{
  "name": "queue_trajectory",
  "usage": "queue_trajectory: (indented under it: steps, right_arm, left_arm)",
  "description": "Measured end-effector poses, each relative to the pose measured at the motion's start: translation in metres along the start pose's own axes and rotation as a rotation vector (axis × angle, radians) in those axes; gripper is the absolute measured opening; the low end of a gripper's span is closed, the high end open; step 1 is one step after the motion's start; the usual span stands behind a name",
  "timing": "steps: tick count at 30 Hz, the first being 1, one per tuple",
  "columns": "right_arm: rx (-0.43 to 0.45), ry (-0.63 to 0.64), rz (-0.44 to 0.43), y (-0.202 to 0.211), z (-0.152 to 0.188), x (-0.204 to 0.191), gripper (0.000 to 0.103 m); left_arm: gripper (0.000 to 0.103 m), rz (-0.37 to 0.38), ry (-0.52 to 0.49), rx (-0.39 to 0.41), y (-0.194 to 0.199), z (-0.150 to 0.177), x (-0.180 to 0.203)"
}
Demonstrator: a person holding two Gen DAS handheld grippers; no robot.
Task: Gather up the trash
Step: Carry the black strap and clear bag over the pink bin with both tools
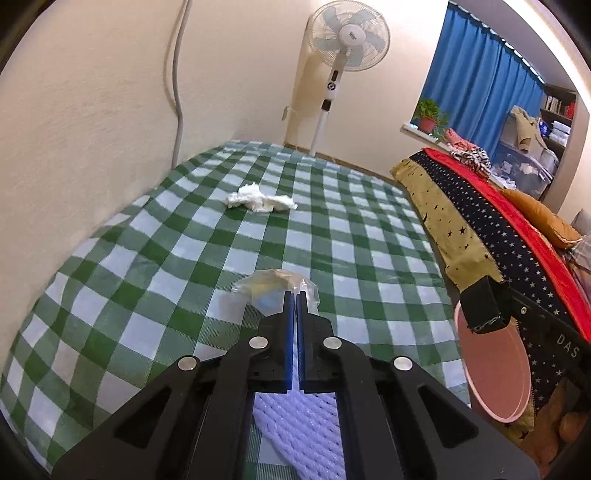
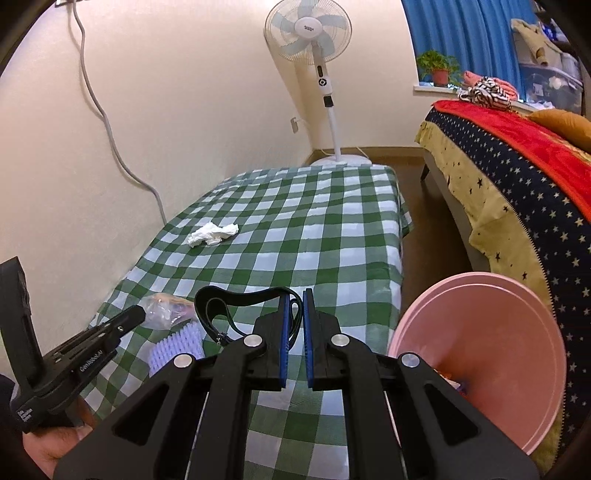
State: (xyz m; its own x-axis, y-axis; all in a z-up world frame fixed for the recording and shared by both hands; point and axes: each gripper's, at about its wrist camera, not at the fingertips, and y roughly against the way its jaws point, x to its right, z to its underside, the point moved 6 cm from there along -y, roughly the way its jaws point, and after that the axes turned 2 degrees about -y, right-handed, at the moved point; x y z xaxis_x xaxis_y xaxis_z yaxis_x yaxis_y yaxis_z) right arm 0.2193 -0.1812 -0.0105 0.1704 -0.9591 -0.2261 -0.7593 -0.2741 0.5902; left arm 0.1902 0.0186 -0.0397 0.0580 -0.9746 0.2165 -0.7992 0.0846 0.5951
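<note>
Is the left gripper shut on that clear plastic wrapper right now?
Yes, shut on it. The left gripper has its blue pads nearly together, pinching the clear plastic wrapper above the checked cloth.

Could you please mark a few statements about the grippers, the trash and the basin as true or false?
1. The left gripper is shut on the clear plastic wrapper. True.
2. The crumpled tissue lies inside the pink basin. False: it lies on the green checked cloth, far from the basin.
3. The right gripper holds the tissue. False: its jaws stand slightly apart with only a black strap beyond them.
4. A standing fan stands beyond the table's far end. True.
</note>
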Motion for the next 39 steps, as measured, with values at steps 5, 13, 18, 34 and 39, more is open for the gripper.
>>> queue_trajectory:
  steps: [5, 13, 18, 34, 39]
  right_arm:
    - [0.019, -0.016, 0.01, 0.011, -0.003, 0.008, 0.007]
    - [0.062, -0.028, 0.035, 0.032, -0.012, 0.018, 0.007]
    - [0.078, -0.029, 0.053, 0.045, -0.015, 0.024, 0.007]
    - [0.067, -0.043, 0.096, 0.091, -0.032, 0.047, 0.007]
    - [0.076, -0.041, 0.126, 0.103, -0.036, 0.06, 0.007]
  left_arm:
    - [0.001, 0.026, -0.032, 0.035, 0.014, -0.006, 0.012]
    - [0.001, 0.052, -0.068, 0.067, 0.031, -0.012, 0.027]
    - [0.001, 0.077, -0.089, 0.078, 0.039, -0.013, 0.041]
    - [0.001, 0.174, -0.132, 0.105, 0.06, -0.01, 0.081]
    - [0.001, 0.199, -0.143, 0.105, 0.061, -0.008, 0.091]
